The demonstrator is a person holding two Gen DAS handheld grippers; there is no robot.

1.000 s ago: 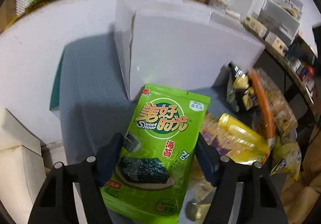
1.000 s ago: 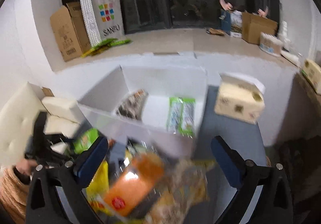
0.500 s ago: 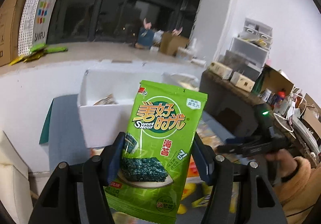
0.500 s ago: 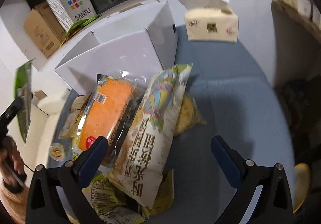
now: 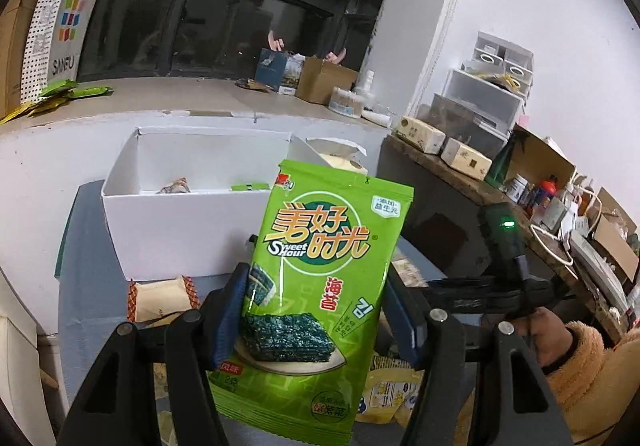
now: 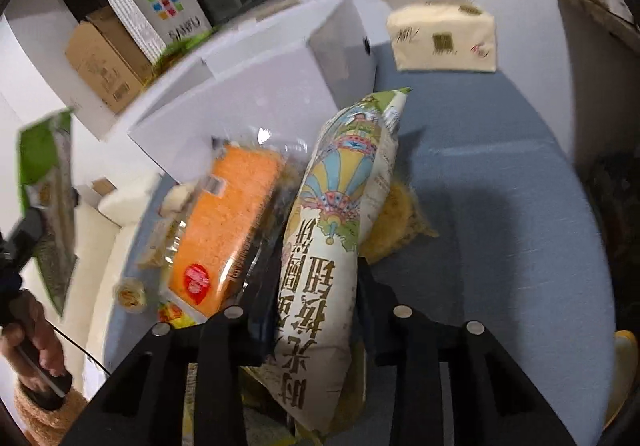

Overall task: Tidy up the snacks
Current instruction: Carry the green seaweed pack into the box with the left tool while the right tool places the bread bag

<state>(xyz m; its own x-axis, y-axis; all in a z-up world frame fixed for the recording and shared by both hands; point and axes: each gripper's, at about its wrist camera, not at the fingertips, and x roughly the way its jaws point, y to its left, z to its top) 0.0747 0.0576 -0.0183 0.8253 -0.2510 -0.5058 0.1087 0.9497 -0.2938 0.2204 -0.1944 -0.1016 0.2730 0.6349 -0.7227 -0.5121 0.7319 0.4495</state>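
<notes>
both grippers clamped, left gripper seaweed pack, right gripper balloon-print bag

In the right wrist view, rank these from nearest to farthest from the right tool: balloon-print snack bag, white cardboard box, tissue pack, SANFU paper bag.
1. Balloon-print snack bag, between the right tool's fingers.
2. White cardboard box, just beyond the snack pile, centre-left.
3. Tissue pack, upper right on the blue table.
4. SANFU paper bag, on the back ledge, upper left.

Dark window — white wall
</notes>
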